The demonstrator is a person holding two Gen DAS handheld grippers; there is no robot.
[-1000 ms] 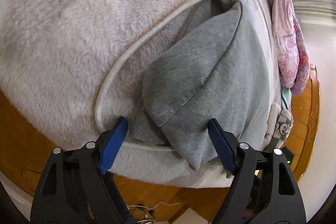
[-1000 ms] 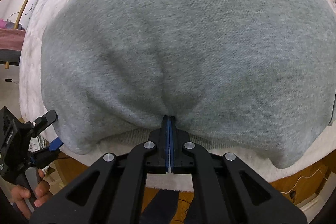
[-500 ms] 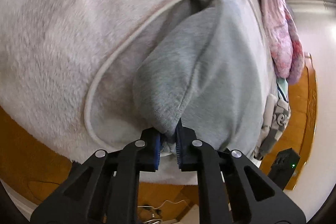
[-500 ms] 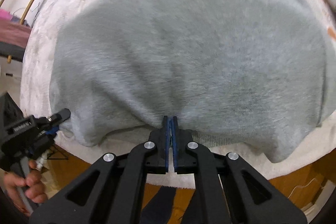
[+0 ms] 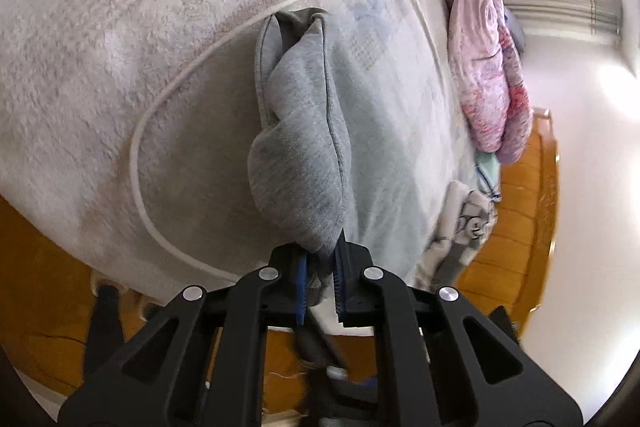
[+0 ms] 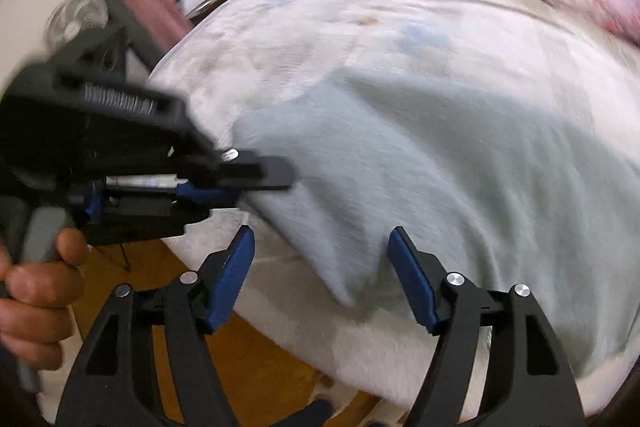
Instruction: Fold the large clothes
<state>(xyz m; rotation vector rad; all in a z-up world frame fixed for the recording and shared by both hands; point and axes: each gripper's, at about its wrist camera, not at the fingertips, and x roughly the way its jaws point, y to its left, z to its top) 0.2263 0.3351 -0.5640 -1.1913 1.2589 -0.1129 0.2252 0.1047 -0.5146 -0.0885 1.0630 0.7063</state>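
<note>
A large grey sweatshirt (image 6: 460, 163) lies spread on the bed. In the left wrist view my left gripper (image 5: 320, 267) is shut on a bunched corner of the grey sweatshirt (image 5: 300, 155), which it lifts off the white fleece blanket (image 5: 100, 67). In the right wrist view my right gripper (image 6: 320, 259) has its jaws opening wide, with a loose fold of the garment's near edge lying between the blue pads untouched. The left gripper (image 6: 256, 183) shows there at the left, held by a hand (image 6: 36, 287), pinching the garment's left corner.
A white cord (image 5: 160, 115) curves over the blanket beside the lifted corner. A pink and purple quilt (image 5: 488, 47) is heaped at the far side of the bed. Wooden floor (image 5: 516, 227) runs around the bed. Small cloth items (image 5: 464, 227) hang at the bed's right edge.
The left gripper closed on the sweatshirt's corner and raised it. The right gripper let go of the front hem, opened, rolled and swung left toward the left gripper.
</note>
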